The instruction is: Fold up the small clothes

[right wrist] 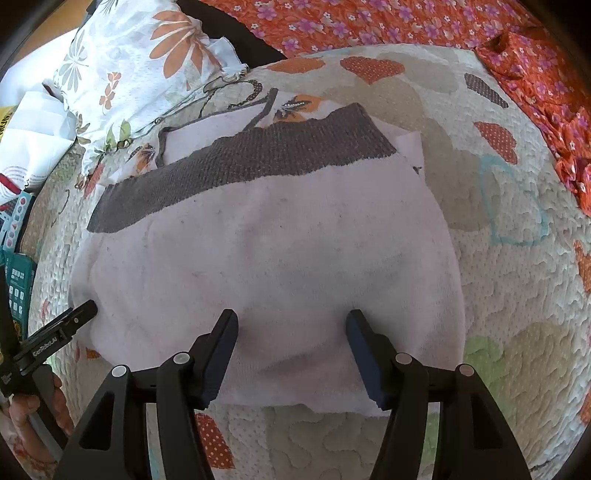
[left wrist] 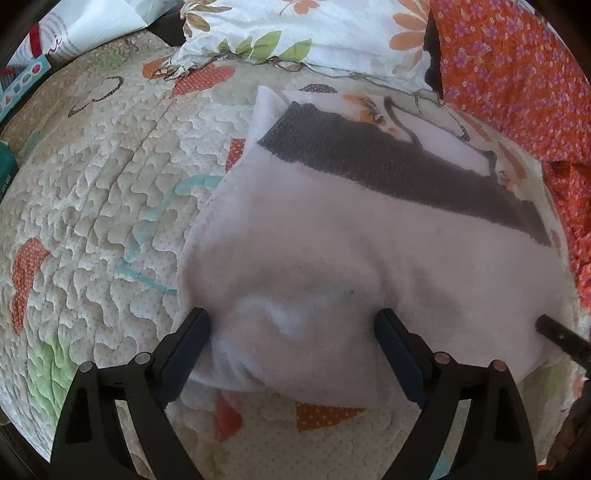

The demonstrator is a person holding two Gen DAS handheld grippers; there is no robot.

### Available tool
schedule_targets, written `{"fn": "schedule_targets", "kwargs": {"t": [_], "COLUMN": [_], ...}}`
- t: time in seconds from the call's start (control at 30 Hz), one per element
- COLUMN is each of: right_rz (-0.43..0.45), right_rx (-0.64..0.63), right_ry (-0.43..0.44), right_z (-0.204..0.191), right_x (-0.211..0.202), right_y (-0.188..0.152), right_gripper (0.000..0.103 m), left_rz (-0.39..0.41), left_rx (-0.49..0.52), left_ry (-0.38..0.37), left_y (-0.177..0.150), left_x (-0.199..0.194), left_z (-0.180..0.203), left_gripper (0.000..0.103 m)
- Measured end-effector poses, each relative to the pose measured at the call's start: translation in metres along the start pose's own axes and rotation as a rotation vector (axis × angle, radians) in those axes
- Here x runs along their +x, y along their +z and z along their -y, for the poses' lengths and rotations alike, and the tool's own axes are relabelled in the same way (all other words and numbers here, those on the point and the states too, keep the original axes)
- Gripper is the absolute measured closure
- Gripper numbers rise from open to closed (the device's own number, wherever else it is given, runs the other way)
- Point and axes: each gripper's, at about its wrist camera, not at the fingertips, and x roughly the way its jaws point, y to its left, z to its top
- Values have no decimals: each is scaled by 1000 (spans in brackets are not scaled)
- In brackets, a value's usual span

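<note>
A small white knitted garment (left wrist: 332,236) with a dark grey ribbed band (left wrist: 388,162) lies on a quilted bedspread (left wrist: 92,192). It also shows in the right wrist view (right wrist: 280,258), its grey band (right wrist: 251,158) at the far side. My left gripper (left wrist: 291,325) is open, its jaws wide apart over the garment's near edge, where the cloth bunches between them. My right gripper (right wrist: 291,325) is open over the garment's near edge. The left gripper's fingertip (right wrist: 83,310) shows at the garment's left edge in the right wrist view. The right gripper's fingertip (left wrist: 554,328) shows at the right in the left wrist view.
A floral pillow (left wrist: 303,33) lies at the head of the bed, also in the right wrist view (right wrist: 140,62). An orange flowered cloth (left wrist: 517,74) lies to the right. White bags and boxes (right wrist: 22,147) sit beyond the bed's left edge.
</note>
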Motion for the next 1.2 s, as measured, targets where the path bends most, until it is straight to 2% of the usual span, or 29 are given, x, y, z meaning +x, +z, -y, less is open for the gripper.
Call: {"fn": "schedule_targets", "kwargs": {"t": [0.13, 0.27, 0.47, 0.6, 0.73, 0.93, 1.1, 1.2], "right_rz": [0, 14, 94, 141, 174, 178, 155, 139], "right_rx": [2, 24, 11, -82, -203, -362, -547, -626], "right_ry": [2, 19, 29, 10, -18, 11, -5, 1], "right_z": [1, 4, -1, -22, -49, -89, -134, -161], "right_x": [-1, -6, -24, -34, -38, -35, -19, -7], "right_y": [0, 1, 0, -5, -14, -35, -67, -85], "right_gripper": [37, 37, 37, 37, 37, 37, 37, 37], "left_rz": [43, 91, 64, 35, 18, -38, -34, -55], "left_rx": [-51, -110, -293, -363, -371, -391, -319, -291], "left_ry": [-72, -70, -101, -150, -170, -232, -214, -250], "left_y": [5, 13, 21, 26, 33, 36, 46, 58], "left_x": [-23, -40, -38, -32, -23, -9, -5, 5], "left_z": [-14, -40, -94, -114, -120, -116, -102, -99], "left_gripper": [13, 13, 13, 13, 13, 13, 13, 13]}}
